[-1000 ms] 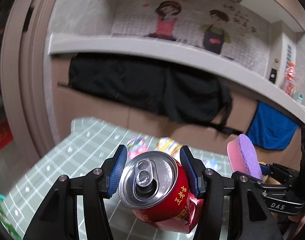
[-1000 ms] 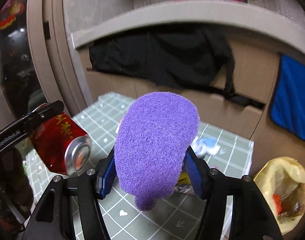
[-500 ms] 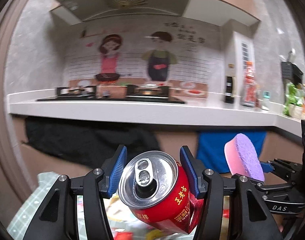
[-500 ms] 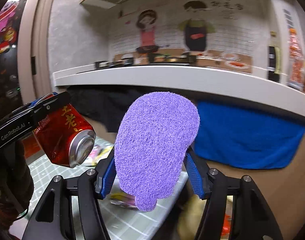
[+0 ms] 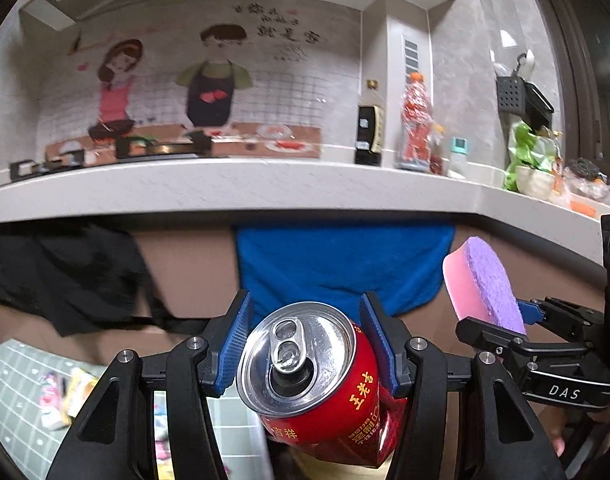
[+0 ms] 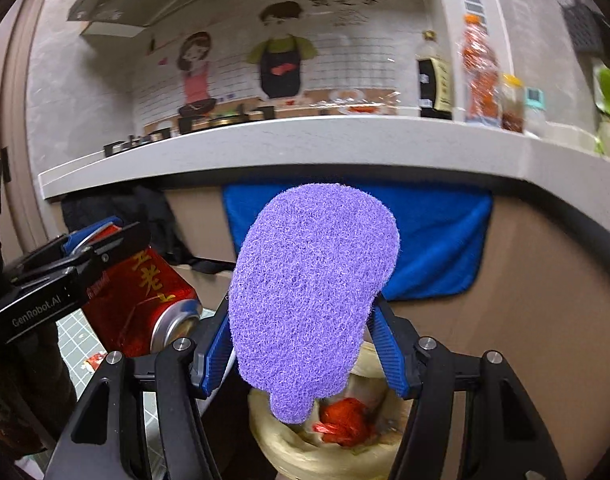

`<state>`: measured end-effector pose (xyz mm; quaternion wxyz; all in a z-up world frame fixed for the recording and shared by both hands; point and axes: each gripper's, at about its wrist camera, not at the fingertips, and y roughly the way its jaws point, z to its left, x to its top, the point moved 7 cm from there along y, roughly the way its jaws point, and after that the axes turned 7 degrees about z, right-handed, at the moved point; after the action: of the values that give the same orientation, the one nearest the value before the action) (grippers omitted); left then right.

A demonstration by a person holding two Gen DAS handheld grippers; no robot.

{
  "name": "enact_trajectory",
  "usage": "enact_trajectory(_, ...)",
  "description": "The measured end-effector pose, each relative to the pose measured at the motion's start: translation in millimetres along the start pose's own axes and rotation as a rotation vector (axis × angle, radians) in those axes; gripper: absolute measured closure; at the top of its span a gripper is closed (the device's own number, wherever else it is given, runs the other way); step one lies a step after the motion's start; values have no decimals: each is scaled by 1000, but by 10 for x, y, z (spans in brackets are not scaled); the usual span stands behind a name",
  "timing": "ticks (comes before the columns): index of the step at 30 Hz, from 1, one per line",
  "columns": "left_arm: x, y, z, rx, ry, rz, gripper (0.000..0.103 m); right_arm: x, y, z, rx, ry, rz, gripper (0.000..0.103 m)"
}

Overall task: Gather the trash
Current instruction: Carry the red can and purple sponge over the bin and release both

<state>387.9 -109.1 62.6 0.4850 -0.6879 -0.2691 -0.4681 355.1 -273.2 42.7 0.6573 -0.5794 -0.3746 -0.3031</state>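
My left gripper [image 5: 305, 344] is shut on a dented red drink can [image 5: 317, 384], its opened top facing the camera. The can also shows in the right wrist view [image 6: 145, 304], held at the left. My right gripper [image 6: 301, 344] is shut on a purple and pink sponge [image 6: 309, 300], which also shows at the right of the left wrist view [image 5: 485, 284]. Both are held up in the air. Below the sponge is an open yellow trash bag [image 6: 289, 440] with red waste inside.
A green checked table [image 5: 21, 384] with several wrappers lies low at the left. A white kitchen counter [image 5: 265, 188] with bottles runs across behind. A blue towel [image 5: 337, 260] and a black cloth [image 5: 61, 272] hang below it.
Both grippers have swung right, away from the table, with the can and sponge still held. The trash bag now sits directly under the sponge.
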Motion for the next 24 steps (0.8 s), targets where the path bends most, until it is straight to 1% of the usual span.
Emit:
enact_trajectory(3, -45, 123, -98, -23, -7, 22, 47, -21, 10, -133, -10, 16, 2, 43)
enact_trajectory(10, -180, 387, -238, -35, -2, 70, 47, -113, 80, -316, -18, 41, 15, 43)
enact_trajectory(18, -355, 583, -221, -38, -13, 116, 47, -168, 232, -398, -4, 60, 43, 43)
enact_trajectory(24, -419, 672, -218, -42, -7, 133, 47, -178, 320, -445, -1, 72, 54, 43)
